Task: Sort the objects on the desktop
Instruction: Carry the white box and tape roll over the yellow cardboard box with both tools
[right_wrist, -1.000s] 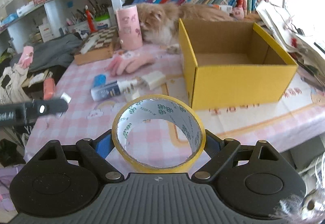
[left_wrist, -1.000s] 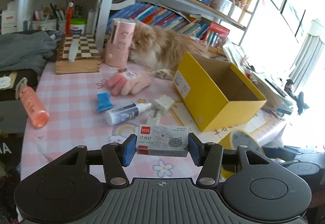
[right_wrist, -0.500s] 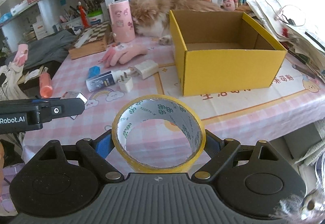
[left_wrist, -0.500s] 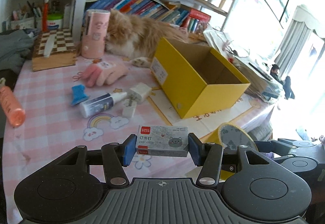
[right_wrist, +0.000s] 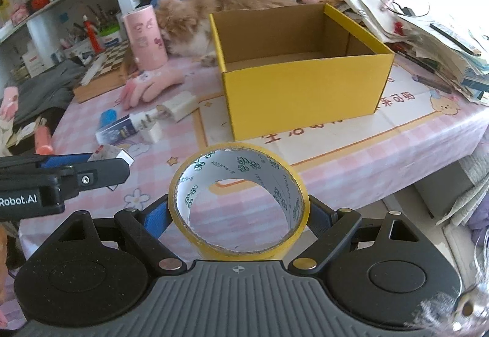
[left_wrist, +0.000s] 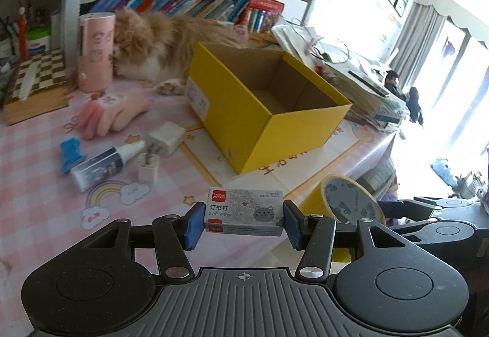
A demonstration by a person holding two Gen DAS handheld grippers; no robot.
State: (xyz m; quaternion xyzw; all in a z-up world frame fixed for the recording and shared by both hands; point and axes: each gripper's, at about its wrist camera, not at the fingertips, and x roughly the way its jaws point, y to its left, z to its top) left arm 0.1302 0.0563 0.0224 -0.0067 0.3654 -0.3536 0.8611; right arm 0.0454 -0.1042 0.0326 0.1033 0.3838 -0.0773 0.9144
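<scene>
Two loads are in hand, neither yet in the yellow box (right_wrist: 301,68): the left tongs (left_wrist: 243,219) pinch a staple box (left_wrist: 244,211) by its short ends, and the right tongs (right_wrist: 238,216) pinch a roll of yellow tape (right_wrist: 238,199) across its outer rim. Both hang over the near edge of the worktop (right_wrist: 351,159), with the box at 12 o'clock in the right view and about 1 o'clock in the left view (open top, apparently empty). Risks, as judged: the roll is held only on its curved rim and could rotate or slip out if tilted; the two tongs sit close together and could knock each other when converging on the box; the cat (left_wrist: 159,43) lying just behind the box might shift. Legible text: staple box reads "订书钉", "24/6", with a red logo and cat face; left tool housing reads "Robot.AI"; tape core carries a repeated green logo.
</scene>
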